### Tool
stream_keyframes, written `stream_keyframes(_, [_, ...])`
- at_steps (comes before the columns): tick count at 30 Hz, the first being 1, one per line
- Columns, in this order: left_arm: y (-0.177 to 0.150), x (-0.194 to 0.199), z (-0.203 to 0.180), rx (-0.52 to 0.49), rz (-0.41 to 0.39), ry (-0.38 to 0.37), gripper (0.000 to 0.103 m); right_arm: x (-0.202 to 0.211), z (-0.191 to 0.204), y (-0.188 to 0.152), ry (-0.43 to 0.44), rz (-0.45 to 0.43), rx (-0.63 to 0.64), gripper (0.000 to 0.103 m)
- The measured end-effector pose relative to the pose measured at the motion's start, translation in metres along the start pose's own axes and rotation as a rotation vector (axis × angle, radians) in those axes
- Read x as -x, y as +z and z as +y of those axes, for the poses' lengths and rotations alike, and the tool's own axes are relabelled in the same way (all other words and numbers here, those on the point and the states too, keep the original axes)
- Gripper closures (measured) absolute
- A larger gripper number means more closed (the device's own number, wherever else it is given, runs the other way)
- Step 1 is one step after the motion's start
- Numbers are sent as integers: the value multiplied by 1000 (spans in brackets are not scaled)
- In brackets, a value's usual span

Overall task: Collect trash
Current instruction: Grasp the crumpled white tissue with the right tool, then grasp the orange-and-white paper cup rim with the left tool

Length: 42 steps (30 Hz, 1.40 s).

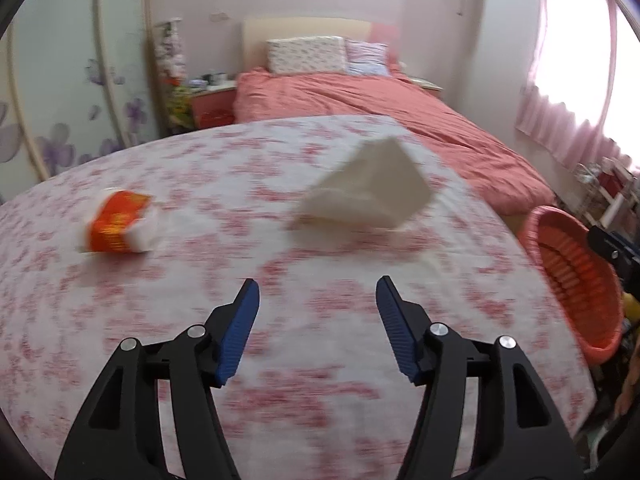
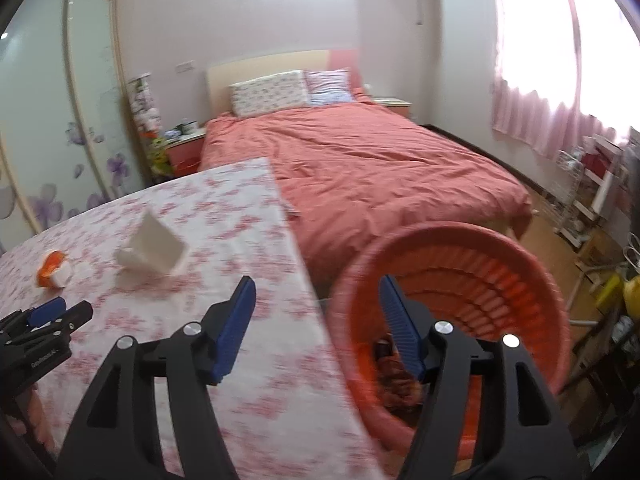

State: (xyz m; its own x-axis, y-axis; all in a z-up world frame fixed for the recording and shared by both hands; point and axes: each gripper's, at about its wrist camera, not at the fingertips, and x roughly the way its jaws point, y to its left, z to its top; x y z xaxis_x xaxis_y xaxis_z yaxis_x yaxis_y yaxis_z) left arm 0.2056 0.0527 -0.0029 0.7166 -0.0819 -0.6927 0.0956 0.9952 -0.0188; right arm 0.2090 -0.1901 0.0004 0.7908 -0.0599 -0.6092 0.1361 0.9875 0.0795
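A crumpled orange-and-white wrapper (image 1: 116, 222) lies on the floral tablecloth (image 1: 280, 360) at the left; it also shows in the right wrist view (image 2: 52, 270). A white folded paper box (image 1: 370, 186) lies further right, also in the right wrist view (image 2: 154, 246). My left gripper (image 1: 316, 292) is open and empty, above the cloth, short of both. My right gripper (image 2: 316, 288) is open and empty over the table's right edge and an orange-pink basket (image 2: 480, 264), which holds dark crumpled trash (image 2: 394, 380). The basket also shows in the left wrist view (image 1: 580, 280).
A bed with a coral cover (image 2: 380, 168) stands behind the table. A wardrobe with flower doors (image 2: 48, 120) is at the left, a nightstand (image 2: 182, 152) beside the bed. Shelves and clutter (image 2: 592, 200) stand under the curtained window at the right.
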Motion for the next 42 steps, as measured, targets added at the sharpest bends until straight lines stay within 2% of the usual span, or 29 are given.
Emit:
stream_keyframes(5, [-3, 5, 48, 51, -38, 111, 33, -20, 43, 11, 116, 8, 26, 34])
stream_keyframes(9, [-5, 8, 87, 123, -25, 133, 27, -45, 78, 23, 195, 41, 37, 34])
stream_keyframes(13, [-5, 8, 118, 196, -11, 153, 26, -74, 116, 42, 235, 56, 78, 35])
stream_keyframes(19, [-10, 6, 147, 249, 2, 185, 25, -113, 143, 62, 254, 109, 113, 36])
stream_keyframes(21, [-10, 3, 153, 260, 8, 187, 25, -125, 148, 64, 267, 150, 134, 43])
stream_keyframes(24, [-10, 0, 162, 279, 11, 179, 25, -136, 150, 61, 305, 228, 157, 67])
stream_keyframes(26, [-10, -1, 166, 287, 10, 170, 25, -133, 148, 55, 328, 236, 169, 75])
stream_keyframes(27, [-9, -2, 169, 292, 10, 171, 25, -129, 149, 51, 334, 233, 180, 87])
stream_keyframes(28, [-8, -3, 171, 297, 11, 165, 25, -124, 149, 47, 347, 232, 191, 90])
stream_keyframes(31, [-2, -8, 175, 306, 8, 153, 25, -109, 147, 38, 364, 225, 199, 96])
stream_keyframes(37, [21, -25, 182, 279, -7, 184, 25, -87, 144, 27, 341, 216, 183, 98])
stream_keyframes(39, [29, -31, 191, 296, -4, 188, 26, -81, 142, 24, 333, 212, 190, 98])
stream_keyframes(42, [38, -37, 203, 342, 2, 153, 26, -76, 140, 20, 314, 206, 204, 98])
